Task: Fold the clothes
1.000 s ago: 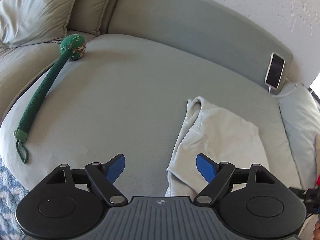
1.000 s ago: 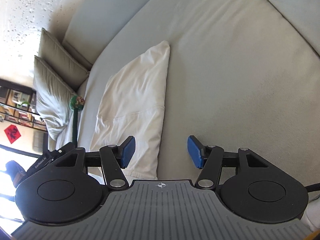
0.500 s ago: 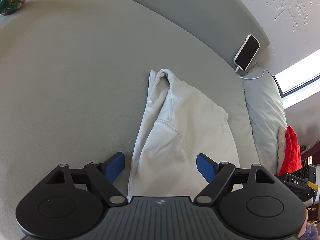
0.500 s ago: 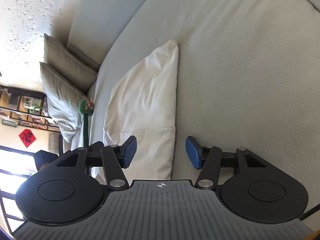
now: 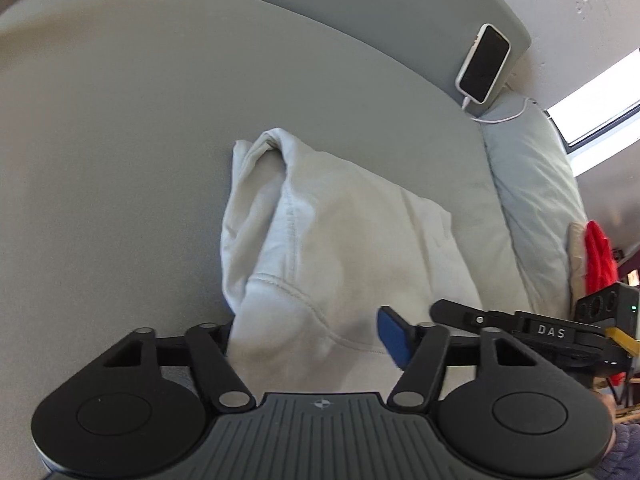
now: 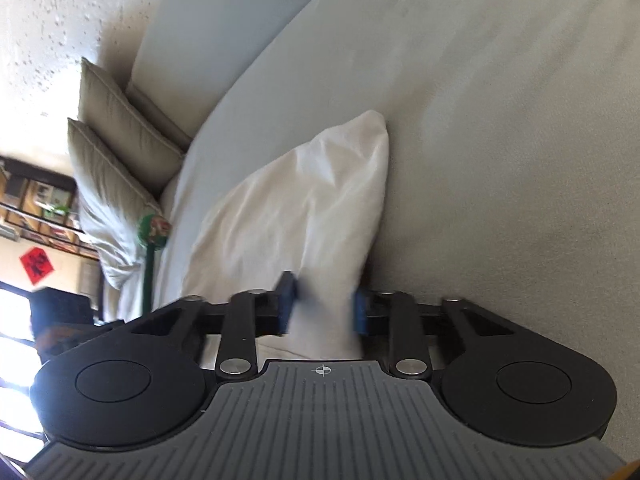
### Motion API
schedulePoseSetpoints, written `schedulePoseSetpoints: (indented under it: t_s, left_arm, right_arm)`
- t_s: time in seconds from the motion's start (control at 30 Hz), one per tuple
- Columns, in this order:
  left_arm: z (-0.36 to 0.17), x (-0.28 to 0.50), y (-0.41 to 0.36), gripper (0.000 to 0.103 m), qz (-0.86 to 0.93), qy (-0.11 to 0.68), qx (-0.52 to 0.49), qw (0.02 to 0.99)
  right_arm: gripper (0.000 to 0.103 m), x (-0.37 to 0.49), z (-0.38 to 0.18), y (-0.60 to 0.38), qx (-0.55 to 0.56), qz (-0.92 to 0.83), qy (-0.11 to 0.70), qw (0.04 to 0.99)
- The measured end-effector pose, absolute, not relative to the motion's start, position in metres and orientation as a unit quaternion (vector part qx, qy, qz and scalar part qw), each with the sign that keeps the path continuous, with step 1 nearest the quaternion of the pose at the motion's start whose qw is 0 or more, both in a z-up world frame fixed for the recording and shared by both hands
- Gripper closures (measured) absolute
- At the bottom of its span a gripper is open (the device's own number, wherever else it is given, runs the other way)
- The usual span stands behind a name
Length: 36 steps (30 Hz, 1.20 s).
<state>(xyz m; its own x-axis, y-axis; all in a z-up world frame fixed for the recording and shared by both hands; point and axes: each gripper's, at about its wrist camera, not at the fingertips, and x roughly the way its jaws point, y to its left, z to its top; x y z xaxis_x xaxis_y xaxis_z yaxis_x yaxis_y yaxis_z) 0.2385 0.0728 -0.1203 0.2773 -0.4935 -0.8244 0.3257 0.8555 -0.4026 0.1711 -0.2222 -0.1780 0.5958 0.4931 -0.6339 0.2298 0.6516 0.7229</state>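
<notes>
Left gripper point(image 5: 312, 340), previously clear, now straddles the white garment point(image 5: 340, 248) wide; right gripper point(image 6: 322, 306) has narrowed, pinching cloth at 6 o'clock.

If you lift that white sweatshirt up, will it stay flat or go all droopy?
Probably droopy: the white sweatshirt lies soft, creased and folded on the sofa cushion. It looks thick, so perhaps slightly heavy. With fabric between the fingers of the right gripper, slipping seems unlikely.

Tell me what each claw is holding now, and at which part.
Right claw pinches the white folded cotton garment at its near edge. Left claw straddles its hem, open.
</notes>
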Motion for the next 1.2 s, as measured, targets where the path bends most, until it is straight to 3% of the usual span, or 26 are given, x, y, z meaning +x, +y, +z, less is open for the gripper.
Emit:
schedulePoseSetpoints:
  t_s: [0.07, 0.13, 0.3, 0.47, 0.8, 1.2]
  left_arm:
    - [-0.110, 0.224, 0.064, 0.088, -0.250, 0.522, -0.037, 0.815]
    - [-0.095, 0.205, 0.053, 0.093, -0.243, 0.490, 0.000, 0.837]
    - [-0.043, 0.139, 0.017, 0.094, -0.233, 0.383, 0.088, 0.890]
    - [0.002, 0.076, -0.011, 0.094, -0.254, 0.307, 0.089, 0.913]
    - [0.028, 0.011, -0.107, 0.093, -0.361, 0.268, 0.030, 0.893]
    - [0.031, -0.027, -0.246, 0.093, -0.445, 0.267, 0.031, 0.854]
  right_arm:
    - [0.094, 0.166, -0.170, -0.218, 0.392, 0.077, 0.431, 0.809]
    - [0.095, 0.161, -0.153, -0.208, 0.347, 0.064, 0.421, 0.836]
    - [0.096, 0.129, -0.099, -0.202, 0.297, 0.059, 0.370, 0.878]
    - [0.096, 0.074, -0.045, -0.239, 0.313, 0.052, 0.317, 0.894]
    - [0.096, -0.082, 0.017, -0.338, 0.324, -0.049, 0.215, 0.920]
    - [0.096, -0.184, 0.023, -0.446, 0.337, -0.173, 0.163, 0.911]
